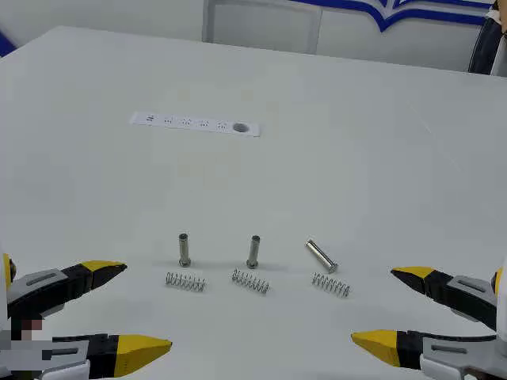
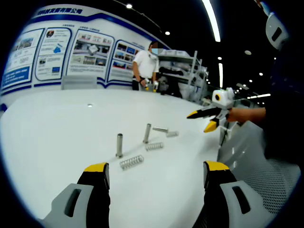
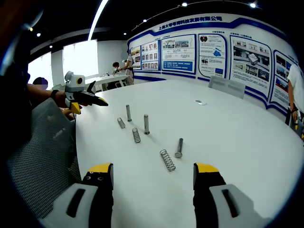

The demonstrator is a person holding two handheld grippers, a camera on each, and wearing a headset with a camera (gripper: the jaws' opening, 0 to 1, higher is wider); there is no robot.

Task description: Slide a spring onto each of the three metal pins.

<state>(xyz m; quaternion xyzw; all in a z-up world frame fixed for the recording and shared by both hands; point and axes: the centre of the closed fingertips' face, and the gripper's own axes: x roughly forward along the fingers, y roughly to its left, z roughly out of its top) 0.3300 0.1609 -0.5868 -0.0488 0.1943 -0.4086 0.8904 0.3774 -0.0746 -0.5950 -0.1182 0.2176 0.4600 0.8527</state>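
Three metal pins lie on the white table in a row: left pin (image 1: 184,249), middle pin (image 1: 253,251), right pin (image 1: 321,256), the last one angled. A spring lies just in front of each: left spring (image 1: 185,281), middle spring (image 1: 250,281), right spring (image 1: 330,285). My left gripper (image 1: 135,307) is at the lower left, open and holding nothing, its yellow fingertips (image 2: 97,167) wide apart. My right gripper (image 1: 396,309) is at the lower right, also open and holding nothing. The pins (image 3: 179,147) and springs (image 3: 166,160) lie ahead of the right gripper.
A white power strip (image 1: 195,123) is set into the table further back. A chair back (image 1: 261,24) stands beyond the far edge. A person stands by the far wall (image 2: 145,69). Bare table surrounds the parts.
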